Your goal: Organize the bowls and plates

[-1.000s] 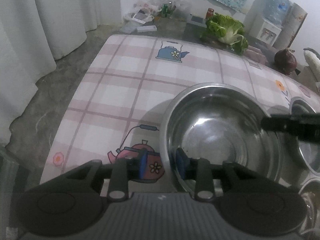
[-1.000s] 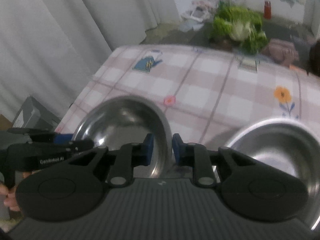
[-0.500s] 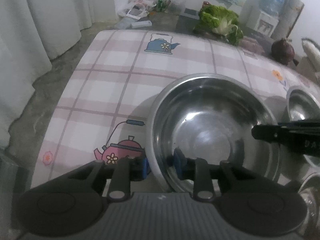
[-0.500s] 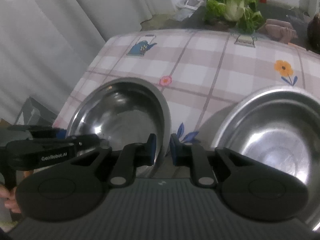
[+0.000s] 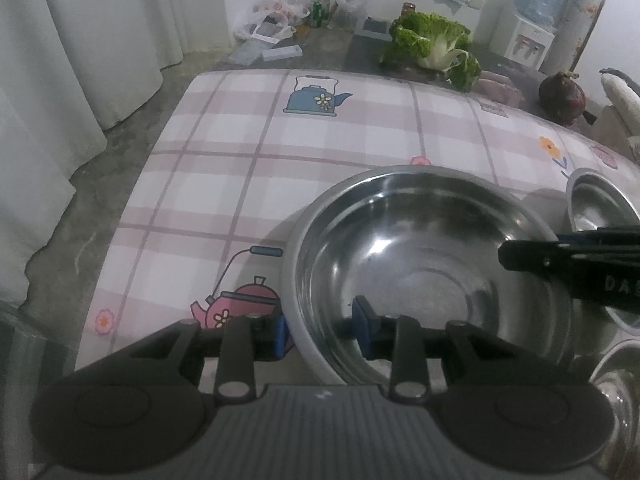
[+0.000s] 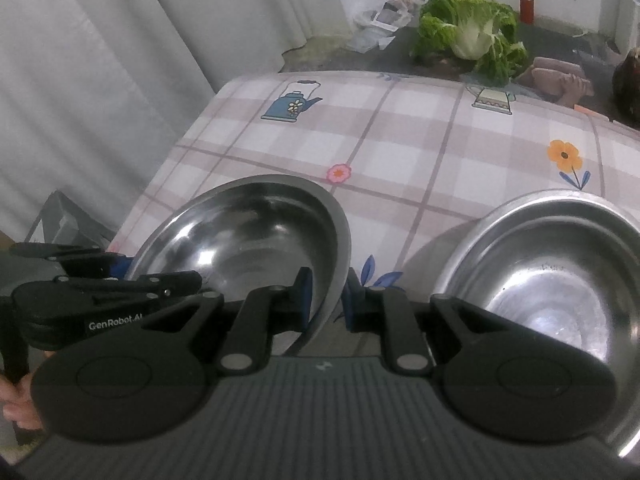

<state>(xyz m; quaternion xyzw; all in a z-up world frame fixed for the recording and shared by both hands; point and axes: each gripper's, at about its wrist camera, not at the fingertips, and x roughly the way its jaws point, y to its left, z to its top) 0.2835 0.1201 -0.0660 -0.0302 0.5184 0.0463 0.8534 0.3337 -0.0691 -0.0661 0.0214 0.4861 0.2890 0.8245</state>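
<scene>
A large steel bowl [image 5: 420, 248] sits on the checked tablecloth, its right side tipped up. My left gripper [image 5: 320, 330] straddles its near rim, outer pad by the wall, inner pad standing off inside; the jaws are opening. My right gripper [image 6: 328, 300] is shut on the same bowl [image 6: 248, 232] at its opposite rim. The right gripper's black fingers [image 5: 520, 256] reach in over the bowl from the right. A second steel bowl [image 6: 560, 272] stands to the right of the held one, also in the left wrist view [image 5: 596, 204].
Another shiny vessel [image 5: 616, 392] is at the lower right. A green cabbage [image 5: 432, 44], a dark round vegetable [image 5: 562, 96] and a water dispenser [image 5: 532, 36] lie beyond the table's far edge. Curtains and bare floor flank the table's left edge. A hand [image 6: 16, 404] holds the left gripper.
The right jaws narrowed onto the bowl's rim and that side tilted up. The bowl's near rim shifted toward the left gripper's outer pad; those jaws pinched in, then widened.
</scene>
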